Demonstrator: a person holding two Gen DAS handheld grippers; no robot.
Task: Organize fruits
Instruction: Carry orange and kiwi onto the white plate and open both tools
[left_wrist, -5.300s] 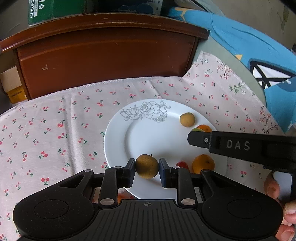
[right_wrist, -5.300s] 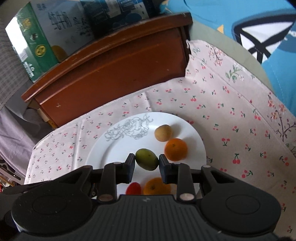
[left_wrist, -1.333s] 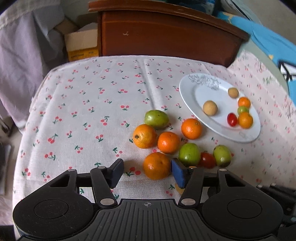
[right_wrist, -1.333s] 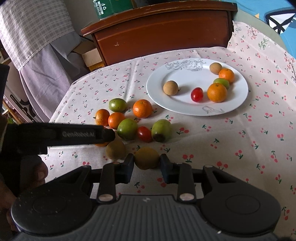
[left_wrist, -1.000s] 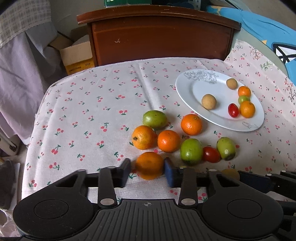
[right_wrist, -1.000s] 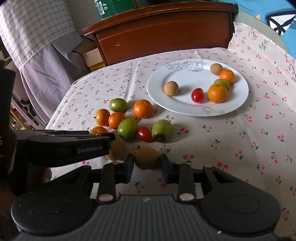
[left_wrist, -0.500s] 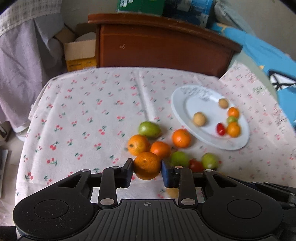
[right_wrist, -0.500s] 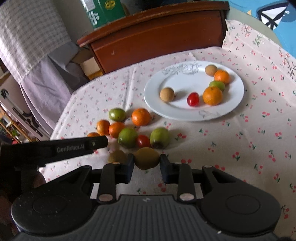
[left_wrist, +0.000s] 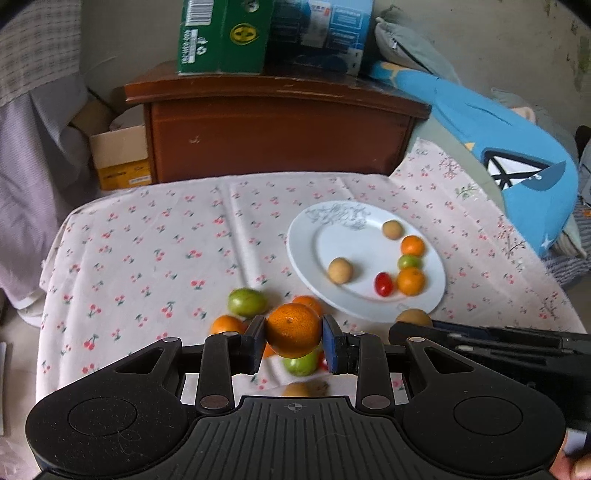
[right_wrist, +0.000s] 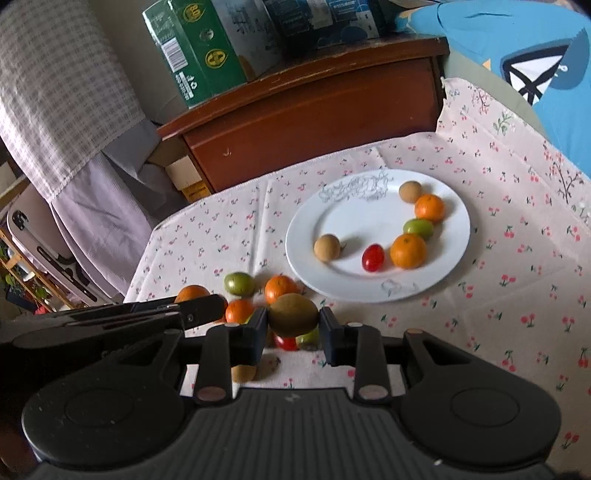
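Note:
My left gripper (left_wrist: 294, 341) is shut on an orange (left_wrist: 293, 335) and holds it above the loose fruit on the cherry-print cloth. My right gripper (right_wrist: 293, 326) is shut on a brown kiwi (right_wrist: 293, 319), also lifted off the cloth. The white plate (left_wrist: 343, 240) lies ahead to the right and holds two oranges, two tan round fruits, a green fruit and a red tomato (right_wrist: 373, 257). Loose fruit on the cloth includes a green one (left_wrist: 246, 302) and oranges (right_wrist: 280, 288). The right gripper also shows at the right of the left wrist view (left_wrist: 410, 326).
A brown wooden cabinet (left_wrist: 280, 129) stands behind the table with a green carton (left_wrist: 221, 37) on top. A blue cushion (left_wrist: 509, 155) lies at the right. A cardboard box (left_wrist: 118, 155) and hanging cloth are at the left.
Both grippers have risen and pulled back from the cloth with their fruit. The left closed on the orange about a second ago. The views now tilt up toward the cabinet.

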